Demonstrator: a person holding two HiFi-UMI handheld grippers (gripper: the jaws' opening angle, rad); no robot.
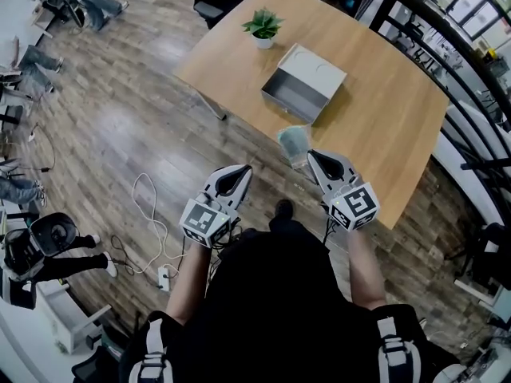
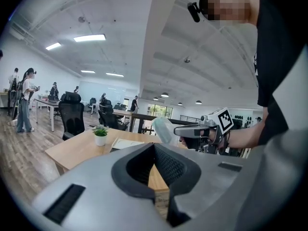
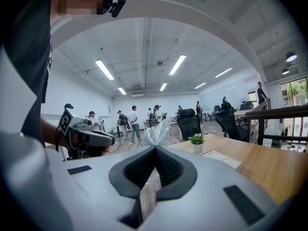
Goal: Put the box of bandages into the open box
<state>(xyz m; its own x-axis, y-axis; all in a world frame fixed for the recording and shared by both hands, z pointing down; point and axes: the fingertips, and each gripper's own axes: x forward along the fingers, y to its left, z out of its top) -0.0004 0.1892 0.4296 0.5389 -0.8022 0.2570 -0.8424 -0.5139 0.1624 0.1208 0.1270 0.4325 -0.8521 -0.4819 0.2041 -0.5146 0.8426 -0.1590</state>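
The box of bandages (image 1: 293,143) is a pale, see-through wrapped pack. It sticks out of the tip of my right gripper (image 1: 311,156), which is shut on it near the table's front edge. In the right gripper view its crinkled wrap (image 3: 157,130) rises just past the closed jaws. From the left gripper view the pack (image 2: 162,129) hangs in front of the right gripper (image 2: 179,131). The open grey box (image 1: 303,84) lies on the wooden table (image 1: 383,118), beyond the pack. My left gripper (image 1: 243,171) hangs over the floor left of the table, shut and empty.
A small potted plant (image 1: 263,28) stands on the table behind the open box. A white cable and a power strip (image 1: 164,276) lie on the wood floor at the left. Office chairs, desks and standing people fill the room's far side.
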